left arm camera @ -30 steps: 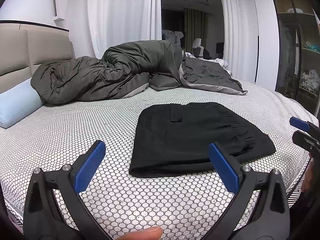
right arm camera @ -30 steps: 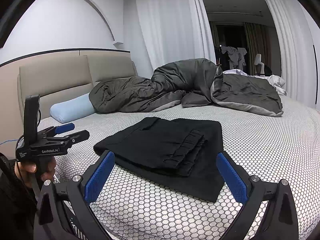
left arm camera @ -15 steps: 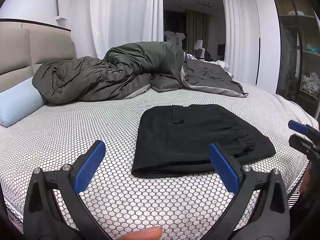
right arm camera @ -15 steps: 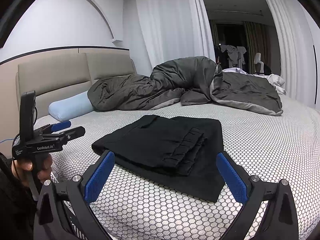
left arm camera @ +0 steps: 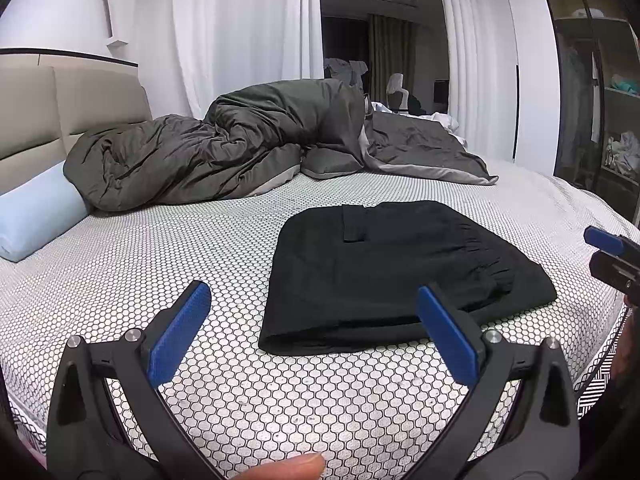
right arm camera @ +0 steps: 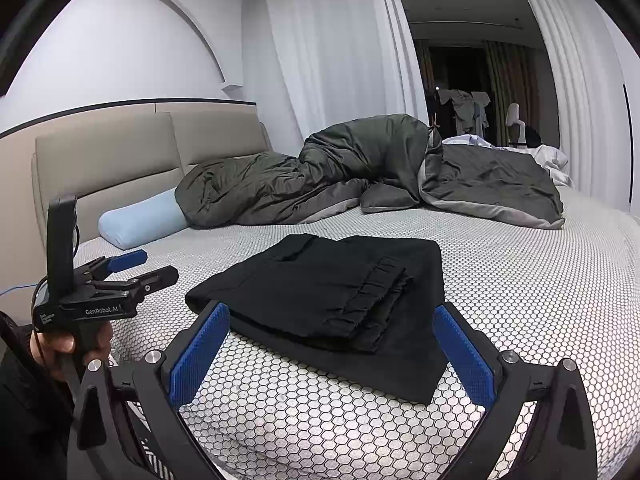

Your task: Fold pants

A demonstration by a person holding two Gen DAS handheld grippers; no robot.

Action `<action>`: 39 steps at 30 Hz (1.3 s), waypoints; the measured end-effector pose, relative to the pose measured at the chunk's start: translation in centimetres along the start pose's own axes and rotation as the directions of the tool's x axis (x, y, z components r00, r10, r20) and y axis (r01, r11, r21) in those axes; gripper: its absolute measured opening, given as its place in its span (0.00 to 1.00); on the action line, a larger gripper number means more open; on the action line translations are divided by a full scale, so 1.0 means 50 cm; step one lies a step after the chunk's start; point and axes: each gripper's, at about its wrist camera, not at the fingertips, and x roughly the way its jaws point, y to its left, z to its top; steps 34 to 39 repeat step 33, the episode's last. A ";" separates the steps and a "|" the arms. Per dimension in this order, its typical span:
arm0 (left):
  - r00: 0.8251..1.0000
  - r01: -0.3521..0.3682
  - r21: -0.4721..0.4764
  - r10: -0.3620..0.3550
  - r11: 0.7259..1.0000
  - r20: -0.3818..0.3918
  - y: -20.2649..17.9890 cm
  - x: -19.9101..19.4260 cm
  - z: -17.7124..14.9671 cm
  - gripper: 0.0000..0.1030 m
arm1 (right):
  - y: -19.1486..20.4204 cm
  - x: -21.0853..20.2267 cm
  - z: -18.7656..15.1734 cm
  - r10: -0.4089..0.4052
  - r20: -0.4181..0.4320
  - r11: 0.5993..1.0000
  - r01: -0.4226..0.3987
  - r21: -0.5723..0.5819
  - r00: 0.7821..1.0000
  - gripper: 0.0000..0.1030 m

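Black pants [left arm camera: 396, 268] lie folded into a flat rectangle on the honeycomb-patterned bed cover [left arm camera: 160, 264]; they also show in the right wrist view [right arm camera: 332, 296], with the gathered waistband on top. My left gripper [left arm camera: 316, 332] is open and empty, held back near the bed's front edge, short of the pants. My right gripper [right arm camera: 328, 348] is open and empty, held just short of the pants' near edge. The left gripper also shows in the right wrist view [right arm camera: 136, 268], held in a hand at the left. The right gripper's tip shows in the left wrist view [left arm camera: 608, 252] at the right edge.
A crumpled dark grey duvet [left arm camera: 248, 148] lies across the far side of the bed. A light blue bolster pillow [left arm camera: 36, 216] lies by the beige headboard [right arm camera: 120, 160]. White curtains [left arm camera: 240, 32] hang behind. An open wardrobe [left arm camera: 600, 92] stands on the right.
Both grippers have drifted slightly, so the views shifted a little. The pants have not moved and both grippers stay open.
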 end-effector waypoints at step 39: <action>1.000 -0.006 -0.002 0.006 1.000 0.003 0.013 0.003 -0.002 0.99 | 0.008 0.000 -0.001 -0.015 -0.006 1.000 0.015 0.001 1.000 1.00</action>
